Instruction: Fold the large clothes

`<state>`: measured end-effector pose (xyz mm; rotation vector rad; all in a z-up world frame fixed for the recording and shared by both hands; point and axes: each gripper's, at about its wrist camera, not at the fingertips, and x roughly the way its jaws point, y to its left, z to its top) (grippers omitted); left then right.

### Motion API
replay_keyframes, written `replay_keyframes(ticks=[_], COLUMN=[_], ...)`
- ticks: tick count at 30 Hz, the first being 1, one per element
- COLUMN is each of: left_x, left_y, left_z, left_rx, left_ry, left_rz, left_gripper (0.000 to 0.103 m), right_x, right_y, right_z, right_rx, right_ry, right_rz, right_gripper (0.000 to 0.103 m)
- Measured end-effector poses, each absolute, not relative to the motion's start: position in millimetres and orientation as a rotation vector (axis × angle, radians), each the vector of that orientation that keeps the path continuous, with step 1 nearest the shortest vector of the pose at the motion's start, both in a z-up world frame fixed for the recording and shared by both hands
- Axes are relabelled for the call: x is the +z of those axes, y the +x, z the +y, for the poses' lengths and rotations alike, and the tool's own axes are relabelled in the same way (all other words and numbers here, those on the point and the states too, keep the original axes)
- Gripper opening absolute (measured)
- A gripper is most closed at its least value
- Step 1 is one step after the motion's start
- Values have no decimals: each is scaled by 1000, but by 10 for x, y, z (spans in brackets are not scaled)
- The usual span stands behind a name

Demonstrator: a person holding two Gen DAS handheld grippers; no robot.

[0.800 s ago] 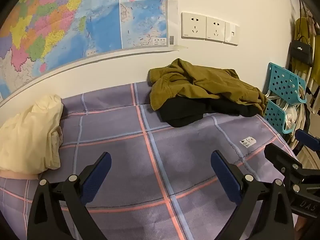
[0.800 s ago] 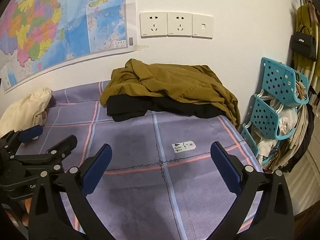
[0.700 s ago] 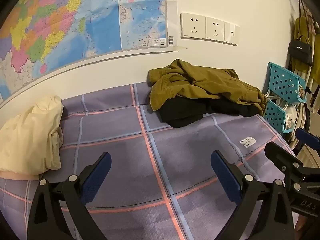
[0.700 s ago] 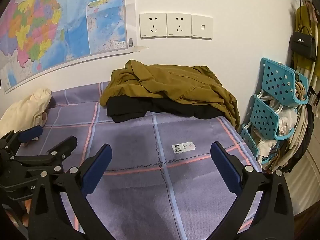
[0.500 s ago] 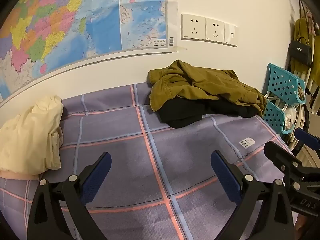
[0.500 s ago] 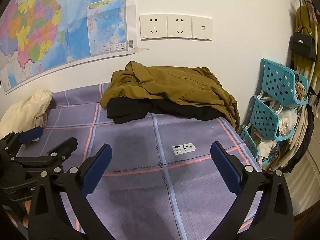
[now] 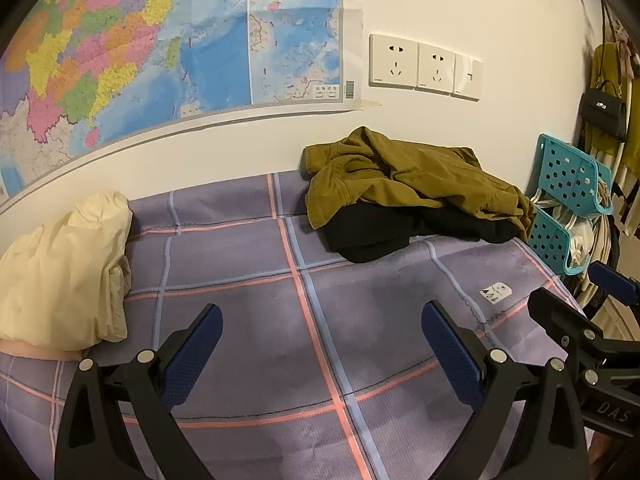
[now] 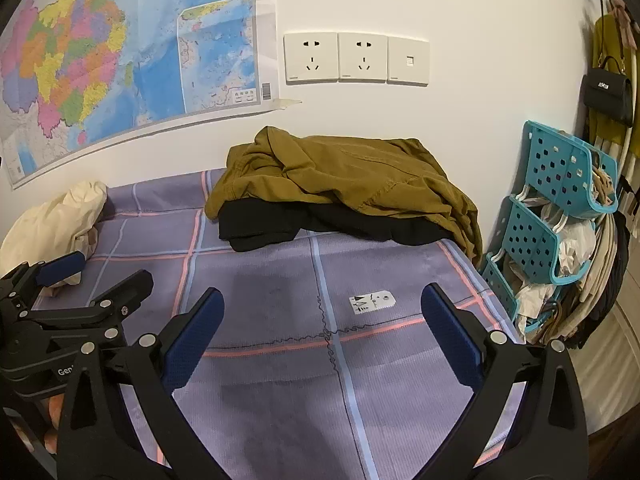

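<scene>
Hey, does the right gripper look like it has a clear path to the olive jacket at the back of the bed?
Probably yes. The right gripper is open and empty, and only bare purple blanket lies between it and the olive jacket, which sits on top of the black garment. It would have to reach forward to the wall.

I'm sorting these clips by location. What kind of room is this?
Most likely a bedroom at home: a bed with a purple plaid sheet carries an olive jacket, a wall map hangs above it, and teal baskets of clothes stand alongside.
</scene>
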<state>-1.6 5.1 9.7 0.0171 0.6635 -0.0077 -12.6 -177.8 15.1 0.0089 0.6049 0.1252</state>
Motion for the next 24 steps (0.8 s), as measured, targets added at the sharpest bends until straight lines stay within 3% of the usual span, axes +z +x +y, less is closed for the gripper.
replay_keyframes(ticks=[24], left_x=[133], left_y=[-31], left_z=[46], left_rx=[-8], left_ry=[11], left_rz=[656], left_gripper=[96], right_x=[171], right_y=[-105], right_z=[-1759], right_rx=[128], right_ry=[10], right_rz=[594], right_gripper=[98])
